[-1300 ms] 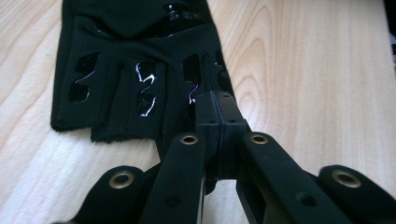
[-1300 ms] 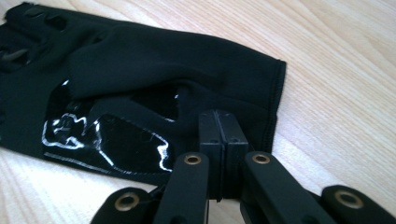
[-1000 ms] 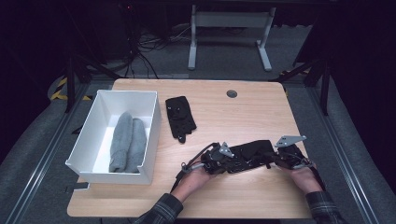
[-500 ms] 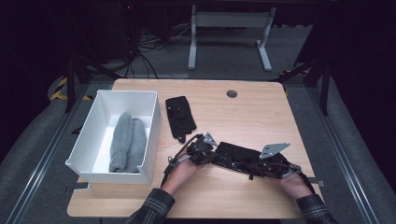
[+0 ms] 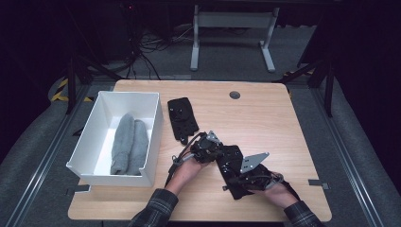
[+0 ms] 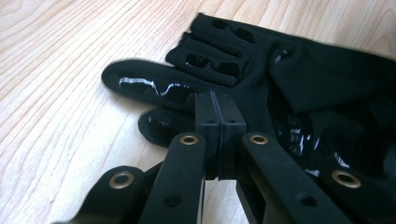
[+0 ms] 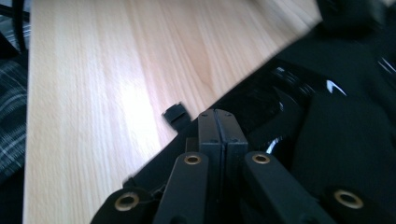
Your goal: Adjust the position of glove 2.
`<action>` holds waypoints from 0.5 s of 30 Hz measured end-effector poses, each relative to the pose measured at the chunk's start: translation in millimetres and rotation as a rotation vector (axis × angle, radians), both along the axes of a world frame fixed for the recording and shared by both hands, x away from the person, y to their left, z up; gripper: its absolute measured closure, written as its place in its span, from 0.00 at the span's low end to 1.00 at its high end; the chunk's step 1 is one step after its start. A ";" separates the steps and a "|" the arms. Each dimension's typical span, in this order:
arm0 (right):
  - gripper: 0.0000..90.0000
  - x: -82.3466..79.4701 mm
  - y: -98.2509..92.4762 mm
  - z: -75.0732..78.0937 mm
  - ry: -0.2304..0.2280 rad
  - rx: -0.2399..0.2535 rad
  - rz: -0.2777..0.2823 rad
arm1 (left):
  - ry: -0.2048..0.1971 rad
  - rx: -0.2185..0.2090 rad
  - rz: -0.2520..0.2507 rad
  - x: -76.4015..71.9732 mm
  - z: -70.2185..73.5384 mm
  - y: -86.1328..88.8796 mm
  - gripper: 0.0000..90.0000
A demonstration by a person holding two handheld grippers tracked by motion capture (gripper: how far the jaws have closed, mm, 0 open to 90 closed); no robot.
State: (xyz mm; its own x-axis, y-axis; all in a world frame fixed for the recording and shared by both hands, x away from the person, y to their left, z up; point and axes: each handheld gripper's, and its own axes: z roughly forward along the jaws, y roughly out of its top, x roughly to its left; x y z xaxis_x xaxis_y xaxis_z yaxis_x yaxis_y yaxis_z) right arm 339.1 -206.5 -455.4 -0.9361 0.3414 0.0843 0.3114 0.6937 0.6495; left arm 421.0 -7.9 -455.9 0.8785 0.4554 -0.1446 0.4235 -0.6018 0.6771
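The black fabric glove with glossy printed fingers lies on the near middle of your light wooden desk, both grippers at it: your left gripper and right gripper each have jaws pressed together, pinching its cloth. Beside it lie a second black glove and a white bin holding grey rolled cloths. Grey carpet surrounds the desk in a dark room.

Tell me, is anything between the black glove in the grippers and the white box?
Nothing visible blocks it: bare wooden table lies between the black fabric glove and the white rectangular box; the second black glove lies farther back.
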 end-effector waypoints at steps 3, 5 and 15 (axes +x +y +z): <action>1.00 -0.2 9.9 -1.0 -0.003 0.005 0.020 | -0.008 0.002 -0.024 -1.1 -0.3 -6.7 1.00; 1.00 -0.6 13.7 -1.0 -0.003 0.006 0.028 | -0.008 0.002 -0.024 -3.0 -0.5 -9.8 1.00; 0.94 6.6 -14.8 10.7 -0.051 0.052 -0.081 | -0.023 -0.024 -0.023 -7.9 11.9 1.8 0.96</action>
State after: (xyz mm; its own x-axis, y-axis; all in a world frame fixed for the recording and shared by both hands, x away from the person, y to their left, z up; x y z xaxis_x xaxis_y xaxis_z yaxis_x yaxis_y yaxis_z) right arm 345.8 -221.3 -444.7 -0.9092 0.4125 0.0569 0.3309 0.6328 0.7000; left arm 413.1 -6.1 -444.0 0.8917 0.4319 -0.1354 0.3943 -0.5943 0.7010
